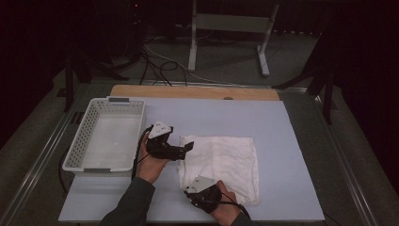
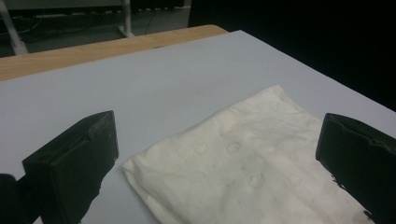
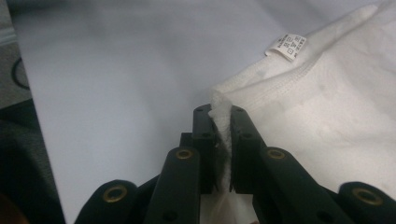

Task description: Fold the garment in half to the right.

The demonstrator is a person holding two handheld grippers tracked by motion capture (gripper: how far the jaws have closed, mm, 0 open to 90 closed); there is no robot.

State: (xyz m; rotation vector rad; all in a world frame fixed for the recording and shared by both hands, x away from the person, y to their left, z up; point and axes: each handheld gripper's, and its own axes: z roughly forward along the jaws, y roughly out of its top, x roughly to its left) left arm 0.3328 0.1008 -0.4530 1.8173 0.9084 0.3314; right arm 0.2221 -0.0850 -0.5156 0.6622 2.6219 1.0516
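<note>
While right gripper (image 3: 220, 122) pinches white towel's (image 1: 221, 162) near-left corner, lower centre of high view | left gripper (image 2: 217, 161) gapes over far-left corner | step: securing corners | next: left clamps before lifting.

Left gripper (image 1: 188, 147) gapes wide, low over the table; right gripper (image 3: 220, 122) is clamped tight.

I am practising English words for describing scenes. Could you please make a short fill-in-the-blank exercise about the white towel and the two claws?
1. The right claw is shut on a ____ of the white towel.
2. The left claw is ____, with the towel's edge between its jaws.
3. The white basket stands to the ____ of the towel in the high view.

Missing words: corner; open; left
</note>
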